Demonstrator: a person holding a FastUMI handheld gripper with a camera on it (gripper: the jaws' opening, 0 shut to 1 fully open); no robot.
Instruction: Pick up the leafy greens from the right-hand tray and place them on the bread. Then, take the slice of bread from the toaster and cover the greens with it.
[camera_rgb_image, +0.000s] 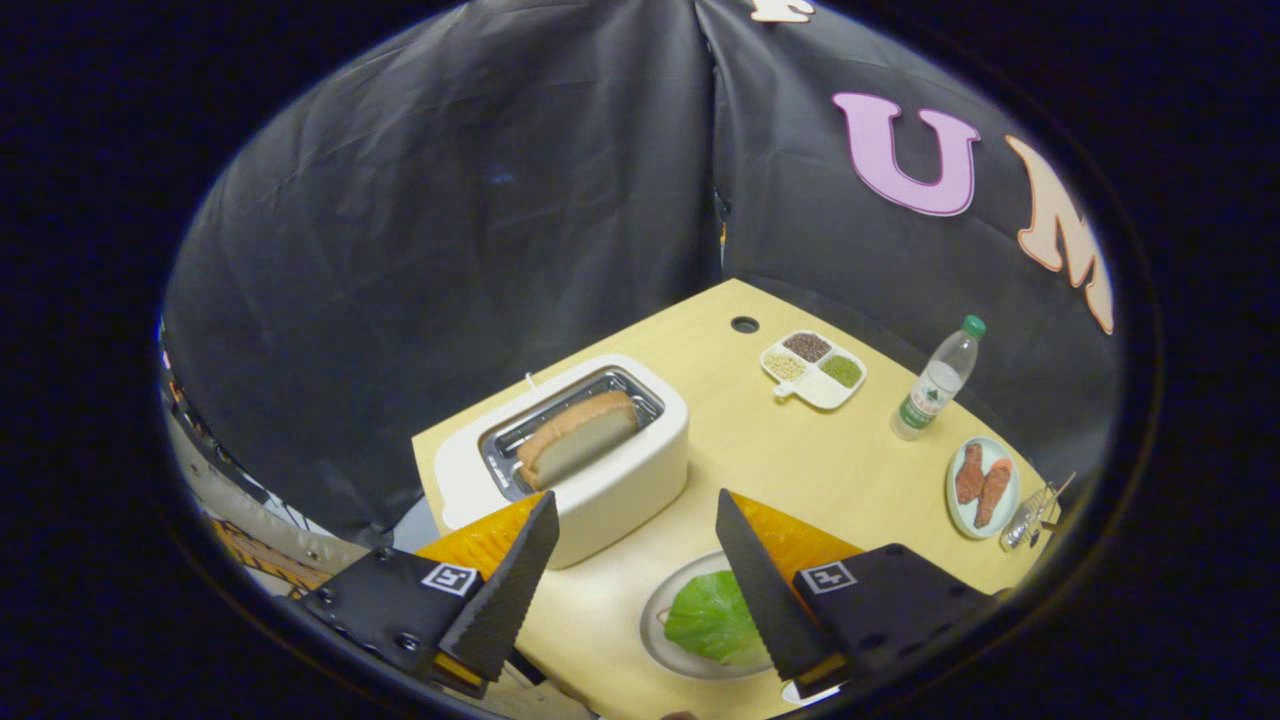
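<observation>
- Gripper held above the table, its two fingers spread well apart with nothing between them but air; it grips nothing.
- Leafy greens lie on a round plate just below and between the fingers, closer to the right finger, which hides part of the leaf. Whether bread sits beneath the greens cannot be told.
- Judged from this, the greens seem already placed, so the step in hand looks like the second one: fetching the slice from the toaster.
- Slice of bread stands tilted in the slot of the toaster, its crust well clear of the opening, just ahead of the left finger.
- Next move calls for swinging toward the toaster, lining the fingers either side of the slice's flat faces, lowering over the exposed top and closing gently, since bread should crush easily.
- Further out on the wooden table: a divided dish of grains, a water bottle, and a small plate with two brownish pieces, all well apart from the toaster.
</observation>
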